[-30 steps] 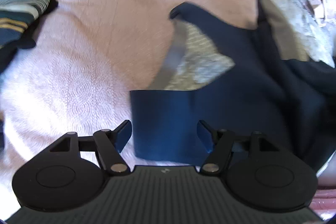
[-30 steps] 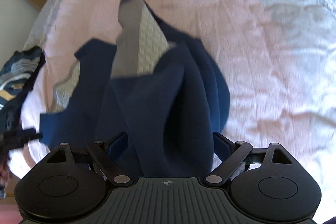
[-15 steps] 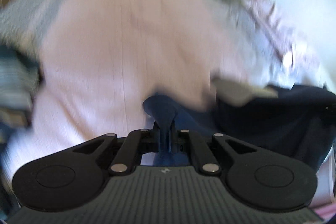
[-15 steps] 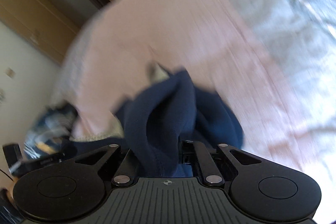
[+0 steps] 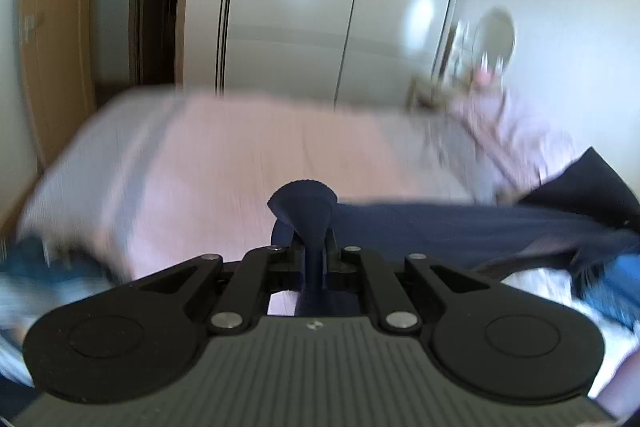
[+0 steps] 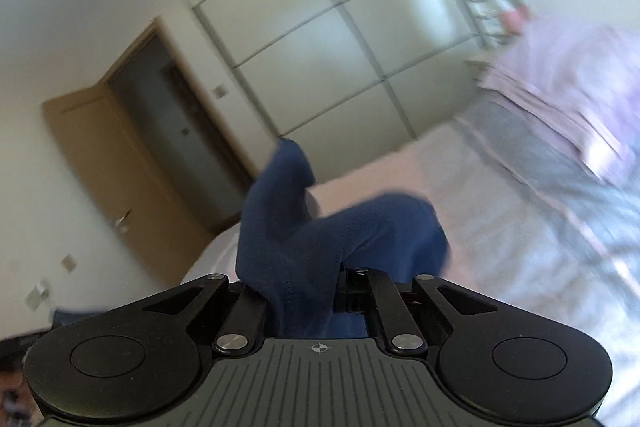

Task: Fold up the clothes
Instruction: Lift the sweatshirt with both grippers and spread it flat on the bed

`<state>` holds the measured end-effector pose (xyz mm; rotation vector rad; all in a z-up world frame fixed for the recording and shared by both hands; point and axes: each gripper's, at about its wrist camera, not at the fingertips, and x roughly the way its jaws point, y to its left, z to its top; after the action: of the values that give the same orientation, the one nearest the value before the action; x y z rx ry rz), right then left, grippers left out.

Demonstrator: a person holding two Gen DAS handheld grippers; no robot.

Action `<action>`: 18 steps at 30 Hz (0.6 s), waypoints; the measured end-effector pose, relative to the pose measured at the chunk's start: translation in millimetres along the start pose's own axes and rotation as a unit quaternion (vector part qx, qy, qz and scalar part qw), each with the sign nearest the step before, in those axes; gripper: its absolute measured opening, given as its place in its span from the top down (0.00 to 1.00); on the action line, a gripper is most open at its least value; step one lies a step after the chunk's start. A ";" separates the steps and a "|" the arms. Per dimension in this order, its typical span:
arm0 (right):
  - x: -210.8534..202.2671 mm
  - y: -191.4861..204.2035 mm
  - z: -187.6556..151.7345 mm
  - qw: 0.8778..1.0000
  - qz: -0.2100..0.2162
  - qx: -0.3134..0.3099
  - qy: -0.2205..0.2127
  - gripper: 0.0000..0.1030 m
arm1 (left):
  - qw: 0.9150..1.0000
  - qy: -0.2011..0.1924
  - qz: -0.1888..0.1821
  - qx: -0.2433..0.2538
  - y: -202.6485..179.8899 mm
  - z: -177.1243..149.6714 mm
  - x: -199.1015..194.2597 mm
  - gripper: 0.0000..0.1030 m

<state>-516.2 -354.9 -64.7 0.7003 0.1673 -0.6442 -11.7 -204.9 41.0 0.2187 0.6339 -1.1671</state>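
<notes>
A navy blue garment [image 5: 440, 227] is held up over the pink bed [image 5: 240, 163]. My left gripper [image 5: 314, 247] is shut on a pinched edge of it; the cloth stretches away to the right in that view. My right gripper [image 6: 316, 291] is shut on another thick bunch of the same navy garment [image 6: 312, 239], which bulges up above the fingers and hides them. Both views are motion-blurred and tilted up toward the room.
A heap of striped blue clothes [image 5: 44, 267] lies at the bed's left edge. Pink pillows and bedding [image 6: 568, 83] are at the right. A white sliding wardrobe [image 6: 340, 27] and a wooden door [image 6: 120, 163] stand beyond the bed.
Both grippers were open over the flat navy garment; they have shut on it and lifted it off the bed, and both cameras have tilted up toward the wardrobe.
</notes>
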 end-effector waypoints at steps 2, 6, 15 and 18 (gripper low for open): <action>-12.6 -37.4 -46.4 0.997 -0.046 0.046 0.033 0.95 | 0.997 0.064 -0.004 -0.039 -4.4 -56.5 11.6 0.94; -19.7 -126.0 -151.5 0.958 -0.163 0.157 0.173 0.75 | 0.965 0.245 0.023 -0.092 -8.3 -187.1 53.4 0.87; -50.5 -166.2 -203.3 0.923 -0.251 0.159 0.245 0.56 | 0.939 0.332 0.037 -0.082 0.9 -250.0 62.4 0.84; -35.5 -154.9 -189.9 0.933 -0.234 0.145 0.233 0.47 | 0.950 0.303 0.035 -0.062 17.8 -217.7 79.3 0.81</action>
<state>-625.3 -304.7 -281.4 1.1111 0.7068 -0.9616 -52.4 -156.7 -182.6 0.4972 1.2258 -0.9814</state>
